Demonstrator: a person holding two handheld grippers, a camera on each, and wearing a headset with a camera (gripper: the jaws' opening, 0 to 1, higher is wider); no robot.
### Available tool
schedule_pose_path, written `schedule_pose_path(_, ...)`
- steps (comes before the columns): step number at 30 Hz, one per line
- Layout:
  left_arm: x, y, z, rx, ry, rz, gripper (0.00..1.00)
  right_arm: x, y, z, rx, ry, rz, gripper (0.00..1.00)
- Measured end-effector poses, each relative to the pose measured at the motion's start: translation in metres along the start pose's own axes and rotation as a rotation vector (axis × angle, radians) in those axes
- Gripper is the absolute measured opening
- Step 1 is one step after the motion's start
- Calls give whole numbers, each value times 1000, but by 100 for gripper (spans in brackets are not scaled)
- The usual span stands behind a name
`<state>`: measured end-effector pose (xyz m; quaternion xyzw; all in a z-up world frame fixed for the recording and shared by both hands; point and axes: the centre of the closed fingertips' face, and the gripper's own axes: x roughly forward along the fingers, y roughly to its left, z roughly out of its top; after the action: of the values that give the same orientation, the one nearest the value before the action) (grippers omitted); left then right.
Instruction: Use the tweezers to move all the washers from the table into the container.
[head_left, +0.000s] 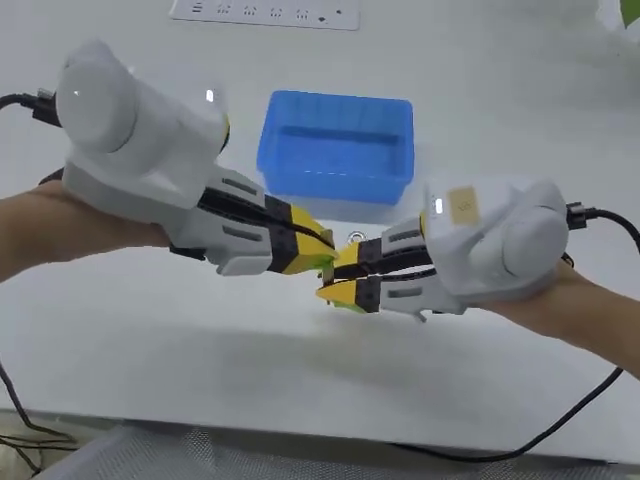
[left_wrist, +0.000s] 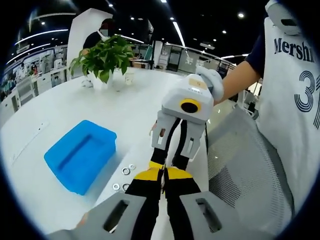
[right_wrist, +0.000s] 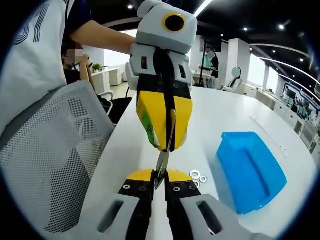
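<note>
White worktop (head_left: 200, 350) holds the blue container (head_left: 338, 145), with washers (right_wrist: 199, 176) just beside it. Left gripper (right_wrist: 168, 148) and right gripper (right_wrist: 159, 176) meet tip to tip, jaws both pinching the tweezers (right_wrist: 162, 161), near the washers, not touching them.

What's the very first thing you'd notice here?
The left gripper and the right gripper meet tip to tip over the white table, both pinching thin tweezers between them. Behind them sits a bright blue container, with a few small washers on the table beside it.
</note>
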<state>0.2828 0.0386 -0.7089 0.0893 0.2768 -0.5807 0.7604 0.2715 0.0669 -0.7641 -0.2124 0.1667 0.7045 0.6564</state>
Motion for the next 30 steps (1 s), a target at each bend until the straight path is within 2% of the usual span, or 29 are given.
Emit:
schedule_pose_path(6, -7, 18, 13, -5, -50, 43, 6, -5, -22, 8, -40, 8, -76, 10)
schedule_pose_path(9, -6, 22, 14, 3, -62, 48, 6, -7, -28, 6, -69, 27, -103, 11)
schedule_pose_path(10, -5, 23, 14, 6, -62, 47, 6, -7, -28, 6, -74, 32, -103, 11)
schedule_pose_path(14, 1, 21, 9, 81, -38, 39, 6, -4, -30, -2, -110, 70, -111, 11)
schedule_pose_path(19, 3, 23, 4, 118, -30, 38, 6, -1, -32, -7, -125, 93, -121, 11)
schedule_pose_path(30, 8, 26, 1, 117, -16, 38, 6, 1, -35, -14, -111, 98, -126, 12)
